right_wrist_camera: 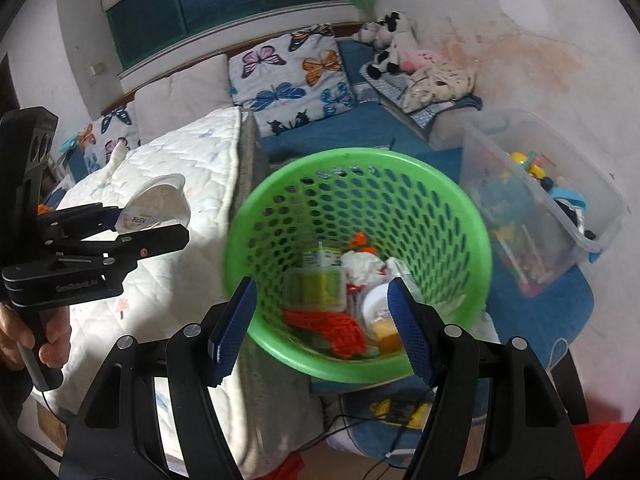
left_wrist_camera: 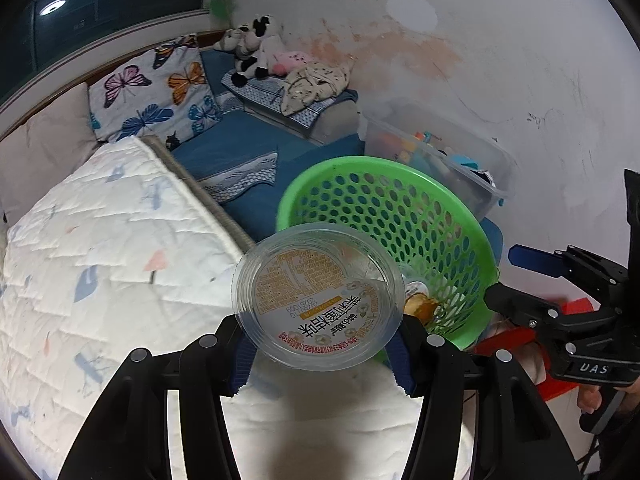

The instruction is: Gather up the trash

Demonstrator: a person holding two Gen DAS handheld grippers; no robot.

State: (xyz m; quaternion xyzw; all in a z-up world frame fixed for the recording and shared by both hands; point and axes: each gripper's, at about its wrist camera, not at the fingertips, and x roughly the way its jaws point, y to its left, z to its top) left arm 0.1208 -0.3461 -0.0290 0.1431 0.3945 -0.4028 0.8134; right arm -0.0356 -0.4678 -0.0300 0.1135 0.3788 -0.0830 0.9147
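Observation:
My left gripper is shut on a clear plastic cup, whose printed bottom faces the camera, just in front of the green mesh basket. In the right wrist view the same cup sits tilted in the left gripper over the bed, left of the basket. My right gripper hangs open over the basket's near rim with nothing between its blue pads. Inside the basket lie a green-lidded tub, crumpled white paper, an orange net and other scraps.
A bed with a white quilt fills the left, with butterfly pillows and plush toys behind. A clear storage box of toys stands right of the basket against the wall. Cables lie on the floor below.

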